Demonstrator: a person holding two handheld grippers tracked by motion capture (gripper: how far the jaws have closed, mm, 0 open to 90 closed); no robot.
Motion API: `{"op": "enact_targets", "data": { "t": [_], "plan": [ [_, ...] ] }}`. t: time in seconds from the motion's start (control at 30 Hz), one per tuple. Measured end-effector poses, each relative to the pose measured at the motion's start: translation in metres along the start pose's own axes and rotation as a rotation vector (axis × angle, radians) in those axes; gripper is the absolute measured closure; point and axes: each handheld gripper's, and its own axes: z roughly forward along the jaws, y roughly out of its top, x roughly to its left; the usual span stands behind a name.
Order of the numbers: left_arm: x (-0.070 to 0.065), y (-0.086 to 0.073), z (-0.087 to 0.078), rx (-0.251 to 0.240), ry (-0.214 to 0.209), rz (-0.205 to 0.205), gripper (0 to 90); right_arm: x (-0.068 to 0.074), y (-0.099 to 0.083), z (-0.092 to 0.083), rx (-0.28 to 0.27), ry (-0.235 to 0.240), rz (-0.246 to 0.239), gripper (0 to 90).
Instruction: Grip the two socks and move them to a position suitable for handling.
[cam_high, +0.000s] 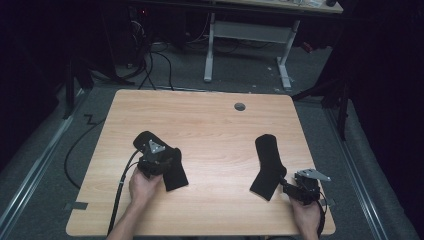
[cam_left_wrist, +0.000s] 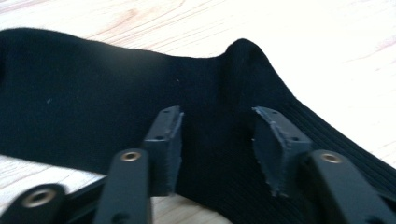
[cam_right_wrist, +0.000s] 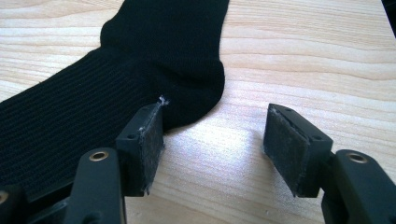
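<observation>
Left gripper (cam_left_wrist: 217, 140), jaws apart, straddles the left black sock (cam_left_wrist: 116, 107) at lower centre; right gripper (cam_right_wrist: 215, 140), open, sits beside the right sock's (cam_right_wrist: 93, 93) heel.

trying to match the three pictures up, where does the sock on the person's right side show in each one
high view: right sock lies right of centre, just ahead of the right gripper.
right gripper view: it covers the upper left, heel by the near pad.
left gripper view: I see a black sock, apparently the other one.
shared landmark: the wooden table.
</observation>
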Motion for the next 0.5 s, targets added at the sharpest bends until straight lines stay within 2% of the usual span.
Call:
{"op": "enact_targets", "data": {
  "t": [0.3, 0.43, 0.5],
  "plan": [
    [-0.002, 0.004, 0.000, 0.020, -0.025, 0.014, 83.2, 0.000, 0.000, 0.000, -0.001, -0.001, -0.003, 38.6],
    [0.000, 0.006, -0.005, -0.003, -0.047, -0.013, 85.7, 0.000, 0.000, 0.000, 0.000, -0.002, -0.002, 38.6],
    [-0.001, 0.007, -0.011, -0.018, -0.058, -0.010, 86.1, 0.000, 0.000, 0.000, 0.000, -0.001, -0.002, 38.6]
  ]
}}
